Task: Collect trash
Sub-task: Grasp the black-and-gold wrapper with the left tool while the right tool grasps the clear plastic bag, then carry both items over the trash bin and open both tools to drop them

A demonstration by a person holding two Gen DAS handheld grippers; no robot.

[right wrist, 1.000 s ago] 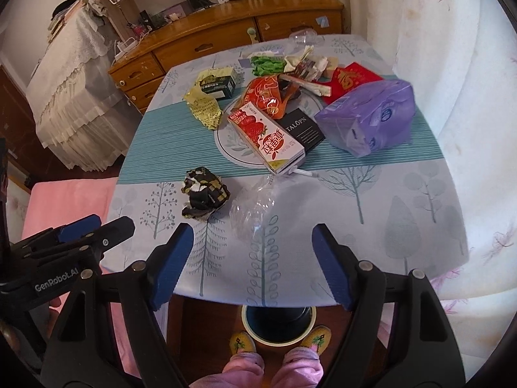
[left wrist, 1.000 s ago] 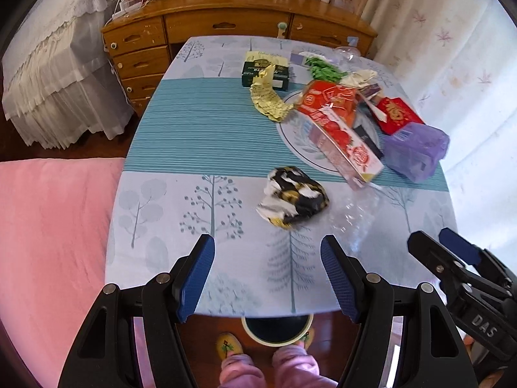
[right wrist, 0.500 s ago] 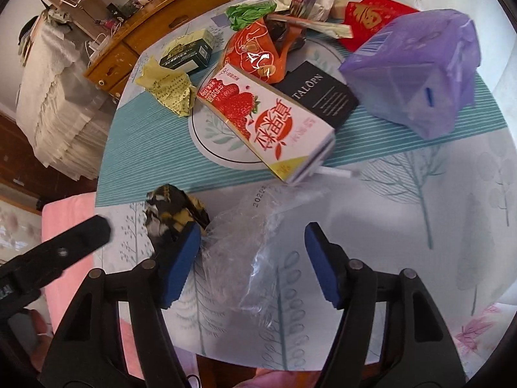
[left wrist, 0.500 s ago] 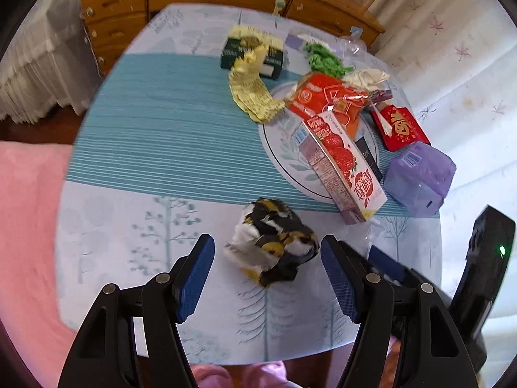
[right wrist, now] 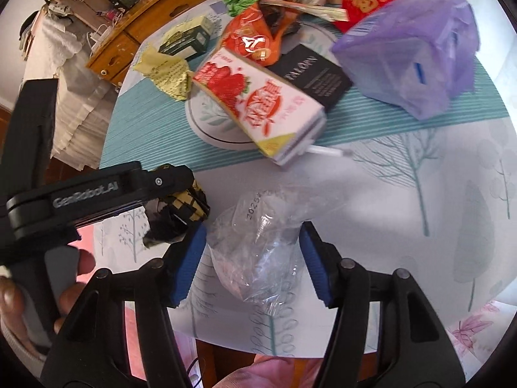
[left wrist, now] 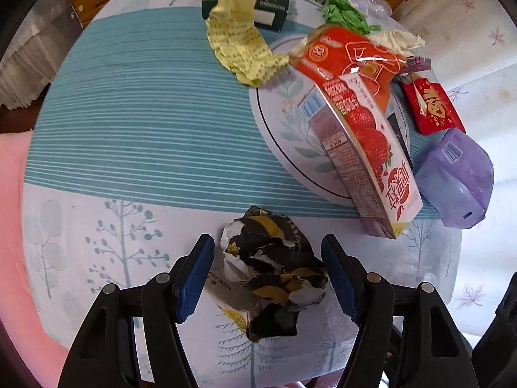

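A crumpled black, gold and white wrapper (left wrist: 274, 268) lies near the table's front edge, between the open blue pads of my left gripper (left wrist: 268, 274); the pads stand a little apart from it. It also shows in the right wrist view (right wrist: 176, 216), partly behind the left gripper's body. A crumpled clear plastic bag (right wrist: 258, 252) lies between the open pads of my right gripper (right wrist: 252, 262). Further back lie a strawberry milk carton (left wrist: 365, 158), an orange snack bag (left wrist: 349, 55), a yellow paper (left wrist: 242, 42) and a purple bag (right wrist: 410, 51).
The table (left wrist: 135, 129) has a teal striped, tree-print cloth. A white plate (left wrist: 284, 135) lies under the carton. A dark green box (left wrist: 271, 6), green wrapper (left wrist: 342, 13), red envelope (left wrist: 433, 106) and black box (right wrist: 313, 74) lie behind. A wooden dresser (right wrist: 135, 29) stands beyond.
Both grippers have moved forward and down over the table. The black and gold wrapper now sits between the left pads, the clear bag between the right pads. The right jaws have narrowed somewhat.
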